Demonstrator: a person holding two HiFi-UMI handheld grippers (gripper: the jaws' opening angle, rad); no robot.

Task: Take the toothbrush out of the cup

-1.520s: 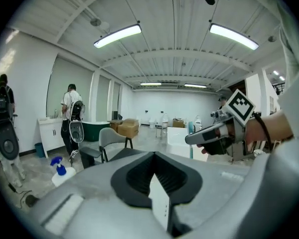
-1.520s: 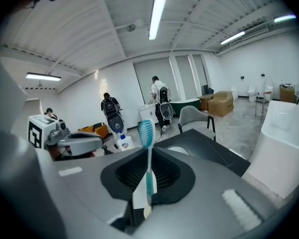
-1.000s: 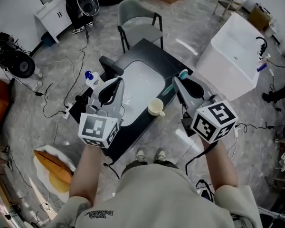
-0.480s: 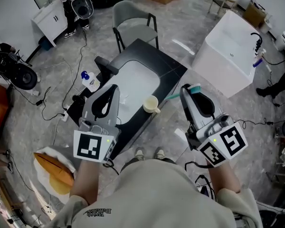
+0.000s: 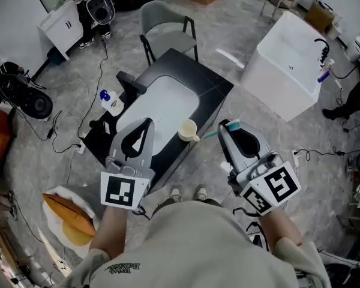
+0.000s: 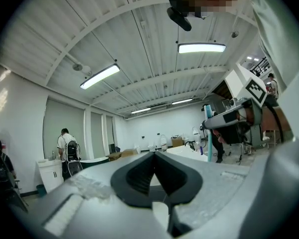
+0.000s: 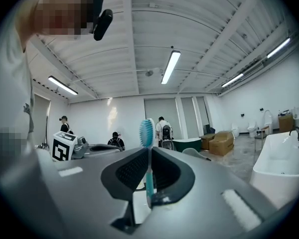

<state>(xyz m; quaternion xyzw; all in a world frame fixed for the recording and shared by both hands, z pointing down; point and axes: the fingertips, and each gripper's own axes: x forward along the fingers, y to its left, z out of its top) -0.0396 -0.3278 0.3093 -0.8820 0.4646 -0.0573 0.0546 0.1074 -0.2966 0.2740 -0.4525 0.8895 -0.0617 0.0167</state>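
Observation:
A cream cup (image 5: 188,129) stands upright at the near edge of the black table (image 5: 215,89), with nothing in it that I can see. My right gripper (image 5: 225,129) hangs off the table's near right side, shut on a teal toothbrush (image 5: 211,134). In the right gripper view the toothbrush (image 7: 148,133) stands upright between the jaws, bristle head on top. My left gripper (image 5: 145,123) hovers over the table's near left part, left of the cup. Its jaws meet in the left gripper view (image 6: 153,155) and hold nothing.
A white inset panel (image 5: 165,104) fills the table's middle. A grey chair (image 5: 168,38) stands behind the table and a white bathtub (image 5: 288,71) to the right. A blue-capped bottle (image 5: 111,101) and cables lie on the floor at the left. People stand far off.
Both grippers have drawn back toward me, away from the table. The right one has carried the toothbrush off past the table's edge. The cup has stayed put.

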